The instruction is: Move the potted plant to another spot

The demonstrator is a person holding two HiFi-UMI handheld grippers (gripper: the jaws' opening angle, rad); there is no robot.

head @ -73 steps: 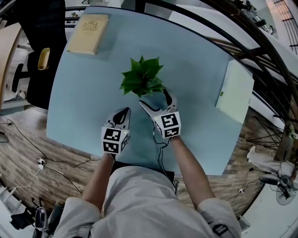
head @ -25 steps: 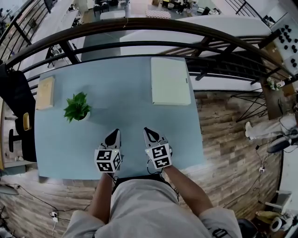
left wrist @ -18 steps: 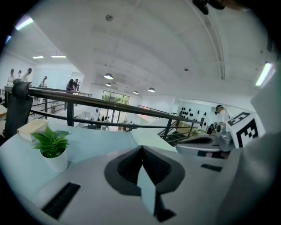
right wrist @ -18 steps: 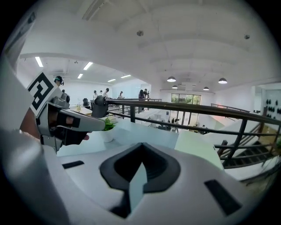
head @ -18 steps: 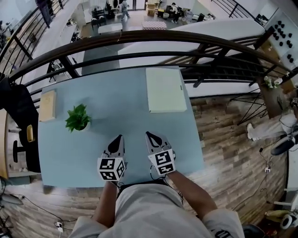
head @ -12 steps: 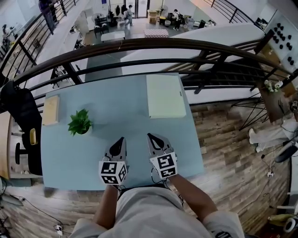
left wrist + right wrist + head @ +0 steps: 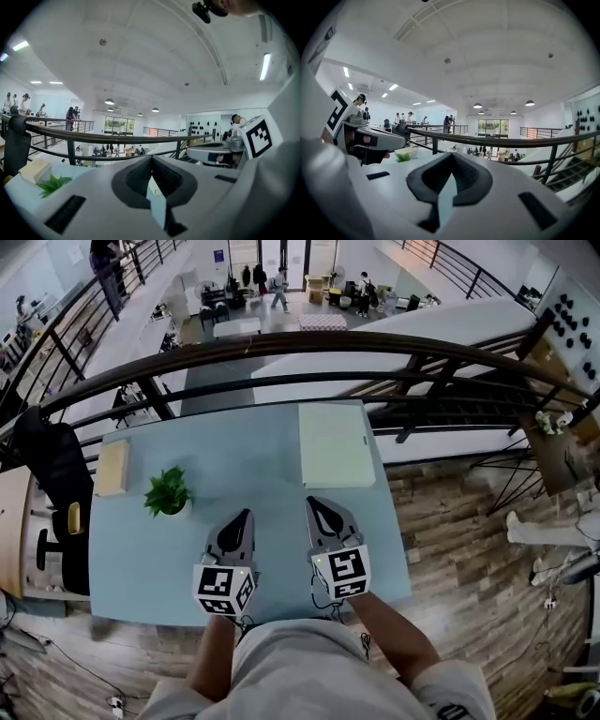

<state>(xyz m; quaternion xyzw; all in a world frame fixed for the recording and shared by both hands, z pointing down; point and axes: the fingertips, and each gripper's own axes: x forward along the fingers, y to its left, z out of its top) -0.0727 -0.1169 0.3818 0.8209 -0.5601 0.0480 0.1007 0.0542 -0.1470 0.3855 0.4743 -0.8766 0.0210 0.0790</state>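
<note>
Your left gripper [image 7: 241, 517] and right gripper [image 7: 316, 503] hover side by side over the near part of the pale blue rectangular table [image 7: 267, 470]. Each has its jaws pressed together on nothing. The small leafy green potted plant [image 7: 169, 493] stands on the table's left part, just beside the flat tan book [image 7: 113, 467] and well apart from both grippers.

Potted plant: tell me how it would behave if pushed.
The plant looks small, so probably light. Its leafy top spreads wider than its pot, so a high push may tip it. The table looks smooth; a low push would likely slide it.
</note>
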